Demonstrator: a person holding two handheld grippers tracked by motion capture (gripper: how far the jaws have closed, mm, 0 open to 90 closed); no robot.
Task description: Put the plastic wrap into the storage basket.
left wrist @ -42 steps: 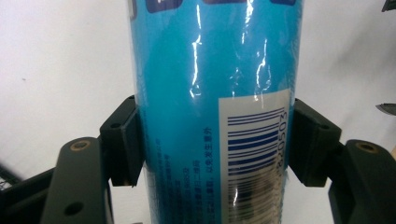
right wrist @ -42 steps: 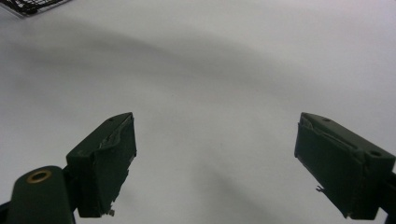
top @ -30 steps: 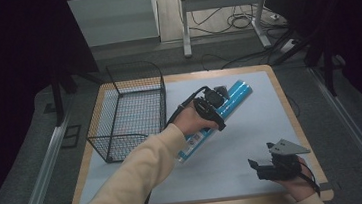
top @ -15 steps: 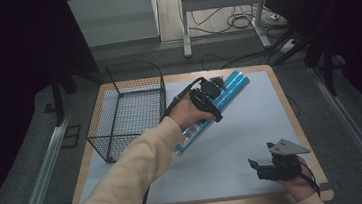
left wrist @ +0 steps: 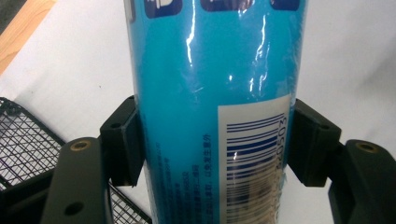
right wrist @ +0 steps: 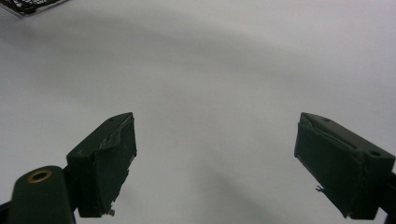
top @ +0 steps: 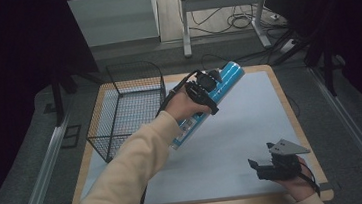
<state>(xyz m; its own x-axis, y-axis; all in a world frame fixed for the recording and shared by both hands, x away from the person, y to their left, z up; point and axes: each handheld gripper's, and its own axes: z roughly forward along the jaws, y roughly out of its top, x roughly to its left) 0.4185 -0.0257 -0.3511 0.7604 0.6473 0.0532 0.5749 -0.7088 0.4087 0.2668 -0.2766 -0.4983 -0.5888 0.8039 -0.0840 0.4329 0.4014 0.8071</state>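
**Tube lifted toward basket**

Since the earlier frame the left gripper [top: 207, 90] has carried the blue tube [top: 217, 86] up and toward 10 o'clock, nearer the wire basket [top: 120, 113]. Its jaws clamp the tube's midsection, which balances the tilted load above the white mat [top: 251, 120]. The right gripper [top: 268, 166] waits at 5 o'clock, jaws spread, grasping nothing. Count: one tube, one basket, two grippers
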